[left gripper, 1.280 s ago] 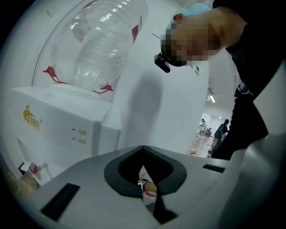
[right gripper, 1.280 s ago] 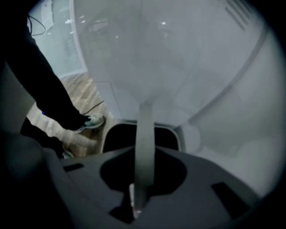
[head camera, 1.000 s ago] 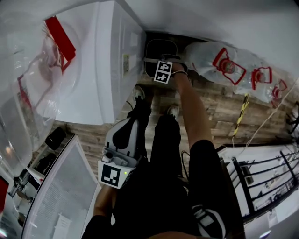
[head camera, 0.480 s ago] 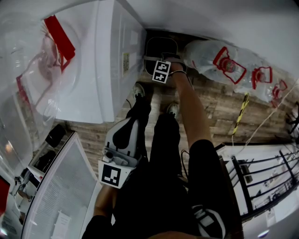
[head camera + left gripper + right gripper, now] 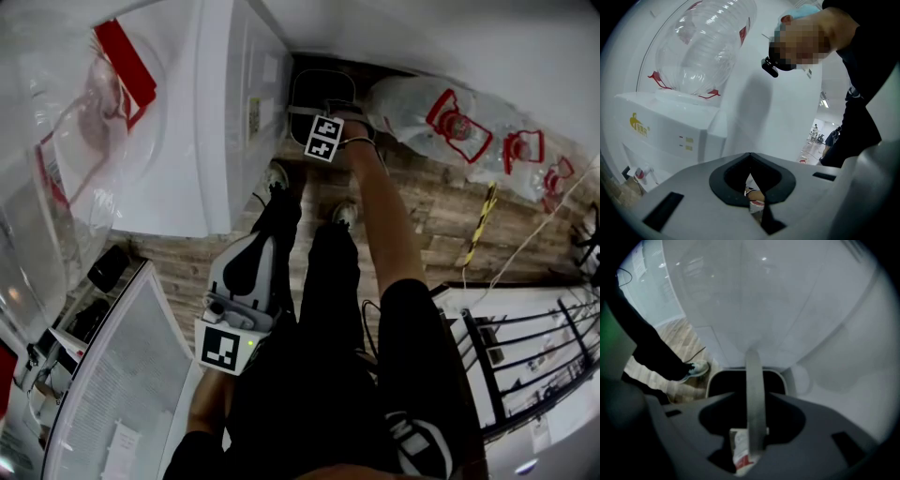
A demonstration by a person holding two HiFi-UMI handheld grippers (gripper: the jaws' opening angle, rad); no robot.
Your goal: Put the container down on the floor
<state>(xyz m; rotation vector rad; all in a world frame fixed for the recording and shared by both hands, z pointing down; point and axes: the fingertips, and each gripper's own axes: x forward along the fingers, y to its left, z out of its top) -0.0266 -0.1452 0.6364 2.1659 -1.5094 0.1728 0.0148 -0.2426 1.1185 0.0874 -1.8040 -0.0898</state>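
Observation:
The container (image 5: 322, 92) is a dark bin with a grey handle (image 5: 753, 380). It stands on the wooden floor between the white water dispenser and the empty bottles. My right gripper (image 5: 324, 112) points steeply down over it. In the right gripper view the handle runs between the jaws of the right gripper (image 5: 753, 401). These jaws have just been opening and now stand apart from the handle on both sides. My left gripper (image 5: 255, 248) stays near my waist, away from the container. In the left gripper view the left gripper (image 5: 750, 157) has its tips together and holds nothing.
The white water dispenser (image 5: 187, 122) with a clear bottle (image 5: 701, 47) on top stands left of the container. Several empty water bottles (image 5: 441, 122) lie to its right. My shoes (image 5: 277, 178) are just in front of it. A black railing (image 5: 525, 356) runs at the right.
The right gripper's marker cube stays over the container's handle, shifted only slightly. The left gripper has not moved. The head view shows no clear change at the jaws.

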